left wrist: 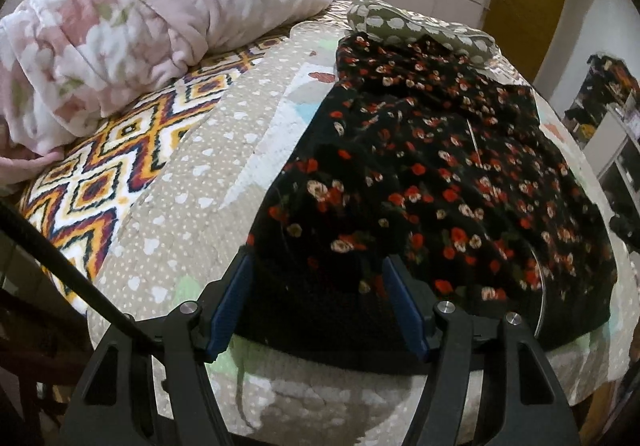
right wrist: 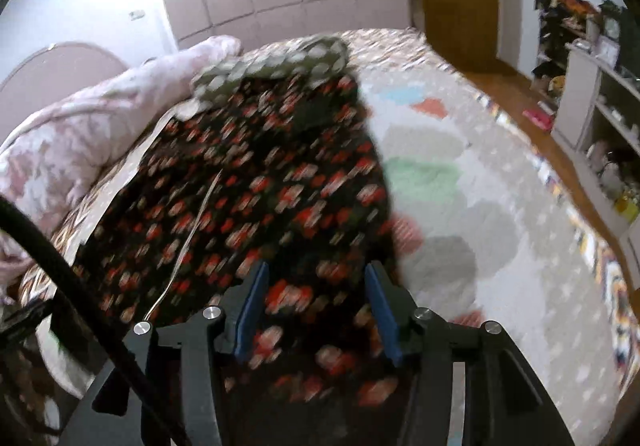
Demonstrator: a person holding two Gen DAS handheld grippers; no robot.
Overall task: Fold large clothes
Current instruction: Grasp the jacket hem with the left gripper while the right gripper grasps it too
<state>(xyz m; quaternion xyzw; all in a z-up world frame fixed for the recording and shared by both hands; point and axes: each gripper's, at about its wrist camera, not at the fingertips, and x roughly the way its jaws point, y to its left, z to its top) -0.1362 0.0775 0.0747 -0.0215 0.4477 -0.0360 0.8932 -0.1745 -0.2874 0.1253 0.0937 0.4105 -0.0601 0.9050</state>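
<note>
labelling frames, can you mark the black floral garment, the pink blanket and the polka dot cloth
black floral garment (left wrist: 440,173), left wrist view, middle of its spread fabric
pink blanket (left wrist: 132,29), left wrist view, top of the bundle
polka dot cloth (left wrist: 404,23), left wrist view, its upper fold

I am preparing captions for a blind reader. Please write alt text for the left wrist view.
A black floral garment lies spread on a bed with a patterned cover, and the open left tongs hover over its near edge, with nothing pinched between the blue pads. A pink blanket is heaped at the far left, and a dotted cloth lies beyond the garment.
</note>
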